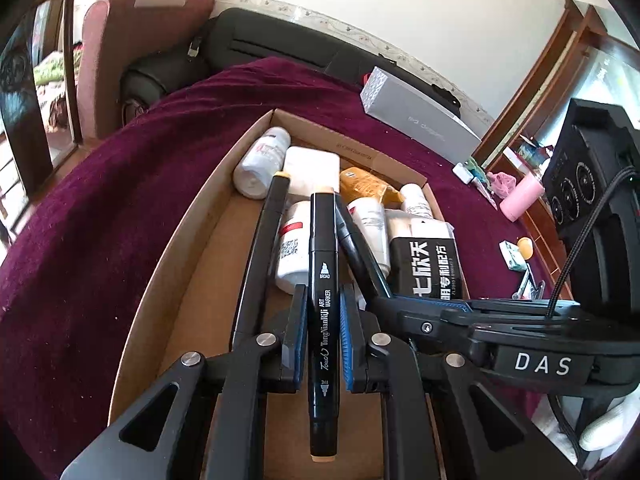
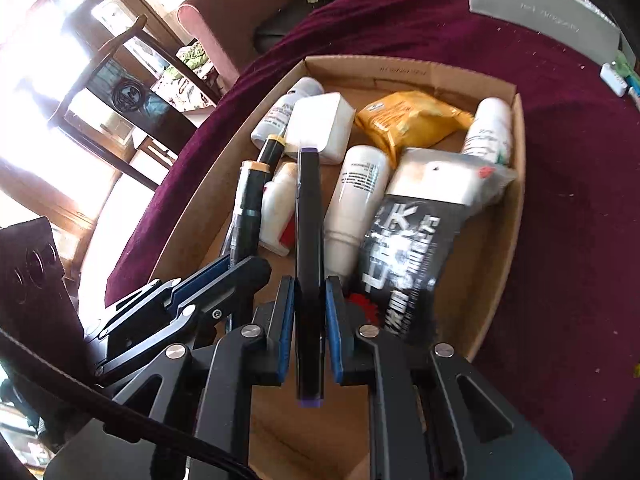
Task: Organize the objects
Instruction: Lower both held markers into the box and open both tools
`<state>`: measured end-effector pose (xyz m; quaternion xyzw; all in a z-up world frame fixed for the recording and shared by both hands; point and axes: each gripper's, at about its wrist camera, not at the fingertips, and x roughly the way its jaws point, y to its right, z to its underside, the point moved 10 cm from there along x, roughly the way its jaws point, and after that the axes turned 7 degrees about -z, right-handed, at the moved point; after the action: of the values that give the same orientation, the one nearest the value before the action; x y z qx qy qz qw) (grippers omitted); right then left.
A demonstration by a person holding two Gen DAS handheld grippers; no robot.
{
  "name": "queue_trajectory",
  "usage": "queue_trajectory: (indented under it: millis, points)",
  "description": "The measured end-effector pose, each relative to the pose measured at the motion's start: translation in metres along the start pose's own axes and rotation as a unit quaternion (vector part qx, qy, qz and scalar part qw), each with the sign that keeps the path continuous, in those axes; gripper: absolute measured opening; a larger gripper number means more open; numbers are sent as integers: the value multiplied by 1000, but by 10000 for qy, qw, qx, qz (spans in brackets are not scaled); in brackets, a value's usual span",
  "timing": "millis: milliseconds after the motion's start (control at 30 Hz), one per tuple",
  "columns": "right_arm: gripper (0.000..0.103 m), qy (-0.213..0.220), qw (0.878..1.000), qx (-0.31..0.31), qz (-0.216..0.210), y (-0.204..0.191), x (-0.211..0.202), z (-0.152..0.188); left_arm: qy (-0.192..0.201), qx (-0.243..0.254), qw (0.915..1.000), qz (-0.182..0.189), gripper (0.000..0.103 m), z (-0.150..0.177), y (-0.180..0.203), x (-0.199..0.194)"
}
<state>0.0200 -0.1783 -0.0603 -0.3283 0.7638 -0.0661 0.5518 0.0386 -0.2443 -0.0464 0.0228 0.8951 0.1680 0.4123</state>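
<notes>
My left gripper (image 1: 323, 312) is shut on a black art marker with beige ends (image 1: 322, 280), held over the cardboard box (image 1: 172, 248). My right gripper (image 2: 310, 300) is shut on a black marker with purple ends (image 2: 309, 240), also over the box (image 2: 500, 240). The right gripper shows at the right of the left wrist view (image 1: 362, 256). The left gripper with its beige marker (image 2: 250, 200) shows at the left of the right wrist view. Another black marker with a yellow cap (image 1: 267, 236) lies in the box beside them.
The box holds several white bottles (image 2: 356, 208), a white block (image 2: 320, 124), a yellow packet (image 2: 408, 120) and a black packet (image 2: 404, 264). It sits on a maroon cloth (image 1: 80, 240). A grey box (image 1: 416, 120), a pink cup (image 1: 520, 196) and small items lie at the right.
</notes>
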Motion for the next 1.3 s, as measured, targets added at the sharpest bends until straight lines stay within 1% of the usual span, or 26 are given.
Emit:
queue_trajectory:
  millis: [200, 300, 567, 700, 800, 933, 1033, 1100, 1133, 1200, 1267, 1300]
  points:
    - [13, -41, 10000, 20, 17, -1, 5, -2, -147, -115, 9998, 81, 11, 6, -4, 9]
    - [13, -50, 10000, 63, -4, -1, 6, -1, -221, -84, 9997, 105, 11, 11, -1, 12]
    - [13, -106, 9996, 204, -175, -2, 8, 5, -272, -10, 9995, 169, 11, 14, 4, 9]
    - [13, -161, 9991, 301, -237, 0, 6, 11, -350, 75, 9993, 117, 11, 19, 7, 7]
    - [14, -241, 9982, 423, -362, 1, 4, 17, -375, 94, 9992, 93, 11, 21, 8, 5]
    - [17, -241, 9969, 580, -470, 2, 5, 20, -385, 52, 9992, 98, 14, 21, 7, 4]
    - [20, -196, 9963, 659, -514, 5, 2, 21, -381, -22, 9992, 100, 20, 21, 7, 3]
    - [21, -142, 9963, 676, -509, 6, 0, 20, -350, -74, 9993, 89, 31, 20, 5, 1]
    - [23, -87, 9965, 664, -494, 7, -3, 19, -339, -107, 9993, 82, 34, 19, 5, 0]
    - [27, 0, 9969, 641, -456, 8, -7, 17, -322, -149, 9994, 44, 44, 18, 3, -2]
    - [31, 87, 9970, 642, -424, 9, -13, 15, -301, -224, 9993, 62, 48, 17, 2, -4]
    - [34, 115, 9969, 654, -433, 10, -15, 15, -289, -276, 9991, 115, 49, 16, 3, -6]
